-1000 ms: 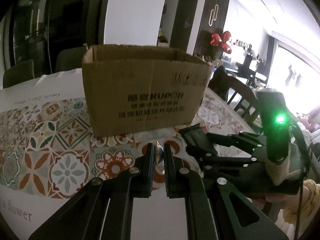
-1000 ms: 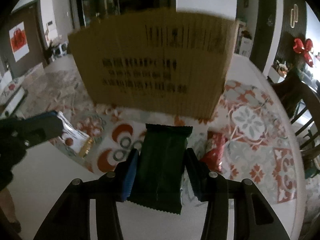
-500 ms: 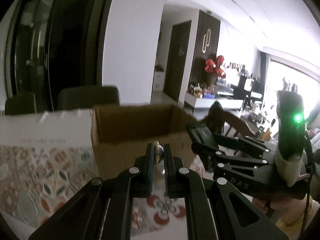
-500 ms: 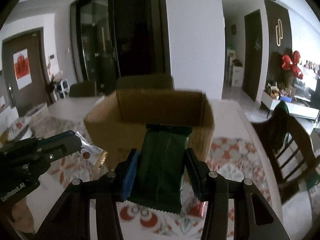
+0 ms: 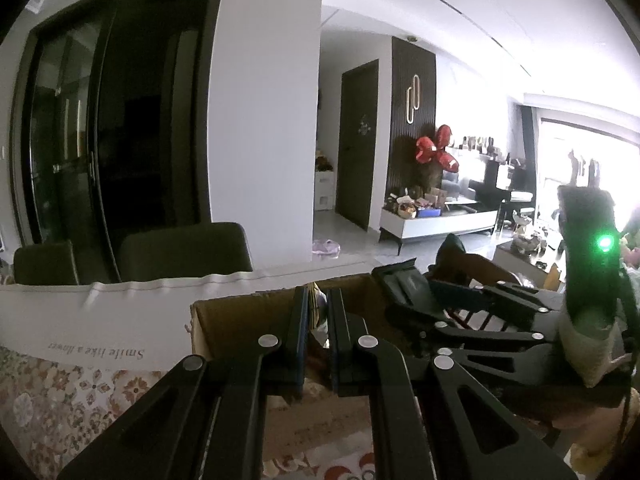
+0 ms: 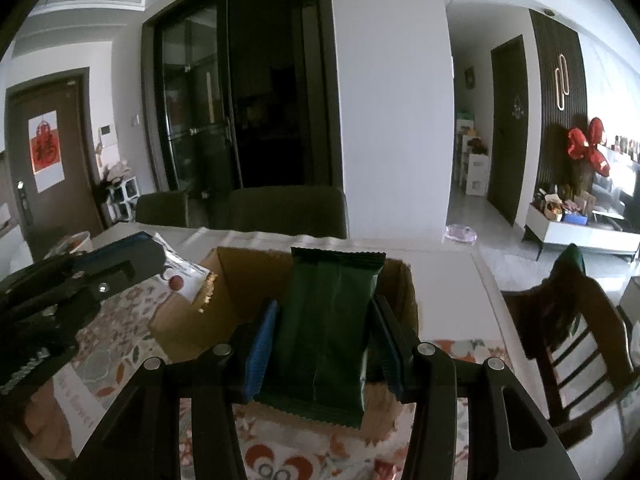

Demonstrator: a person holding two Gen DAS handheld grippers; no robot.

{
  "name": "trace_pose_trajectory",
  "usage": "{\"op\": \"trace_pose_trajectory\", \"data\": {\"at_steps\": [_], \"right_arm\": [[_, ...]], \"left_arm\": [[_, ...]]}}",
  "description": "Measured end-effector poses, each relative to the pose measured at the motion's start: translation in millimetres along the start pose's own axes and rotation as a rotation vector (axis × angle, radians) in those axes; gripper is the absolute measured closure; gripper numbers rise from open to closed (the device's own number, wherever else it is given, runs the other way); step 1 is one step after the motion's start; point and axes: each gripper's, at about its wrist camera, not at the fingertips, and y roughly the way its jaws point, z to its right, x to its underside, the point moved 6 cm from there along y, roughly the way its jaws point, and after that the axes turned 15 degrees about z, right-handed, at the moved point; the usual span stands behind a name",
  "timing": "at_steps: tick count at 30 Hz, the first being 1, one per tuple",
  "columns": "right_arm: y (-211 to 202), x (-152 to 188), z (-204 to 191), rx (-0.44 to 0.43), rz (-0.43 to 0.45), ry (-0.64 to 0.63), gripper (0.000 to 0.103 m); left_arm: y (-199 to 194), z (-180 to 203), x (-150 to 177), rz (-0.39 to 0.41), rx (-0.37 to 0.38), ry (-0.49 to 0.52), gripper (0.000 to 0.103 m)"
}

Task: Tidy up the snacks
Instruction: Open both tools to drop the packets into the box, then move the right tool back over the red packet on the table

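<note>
Drop-off step: I am holding both snacks over the cardboard box. Right fingers are gripping the green packet, left fingers are pinching the silver packet. Next I am judging a release into the box.

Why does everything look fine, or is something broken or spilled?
Nothing stands out. The right gripper holds a dark green snack packet and the left gripper a silvery snack packet, both above the open brown cardboard box.

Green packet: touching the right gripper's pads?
Touching. The right wrist view shows the green packet pinched between both pads of the right gripper, no gap either side.
</note>
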Motion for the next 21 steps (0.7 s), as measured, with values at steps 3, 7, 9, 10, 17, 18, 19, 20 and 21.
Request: {"op": "trace_pose_trajectory", "data": {"at_steps": [3,7,9,10,17,18,19,20,21], "right_arm": [[9.1,-4.4,1.1,-0.001,0.002,-0.011,0.055],[22.8,-5.2,4.9,-0.006,-0.013,0.000,0.054],[27.7,-3.5,7.2,0.005,-0.030,0.007,0.044],[28.4,-2.6,8.0,0.014,-0.030,0.010,0.038],[7.0,11.1,17.5,0.120,0.010,-0.007,0.038],[3.5,14.3,17.3,0.126,0.009,-0.006,0.038],[0.1,17.3,17.6,0.133,0.006,-0.005,0.038],[-3.8,20.1,17.4,0.135,0.004,-0.004,0.038],[-8.2,23.3,17.8,0.138,0.001,-0.002,0.038]], "left_arm": [[14.9,-5.6,4.6,-0.021,-0.019,0.003,0.091],[33.8,-15.0,8.7,-0.050,-0.056,0.009,0.071],[34.7,-18.0,11.2,-0.050,-0.077,0.009,0.052],[33.5,-19.0,12.3,-0.049,-0.085,0.010,0.052],[6.8,-15.0,26.3,-0.042,-0.165,0.067,0.038],[3.0,-13.0,29.2,-0.045,-0.172,0.075,0.036],[-0.3,-12.5,31.4,-0.050,-0.180,0.076,0.036],[-3.6,-12.2,34.0,-0.056,-0.188,0.073,0.035],[-6.8,-11.5,36.8,-0.062,-0.192,0.065,0.033]]}}
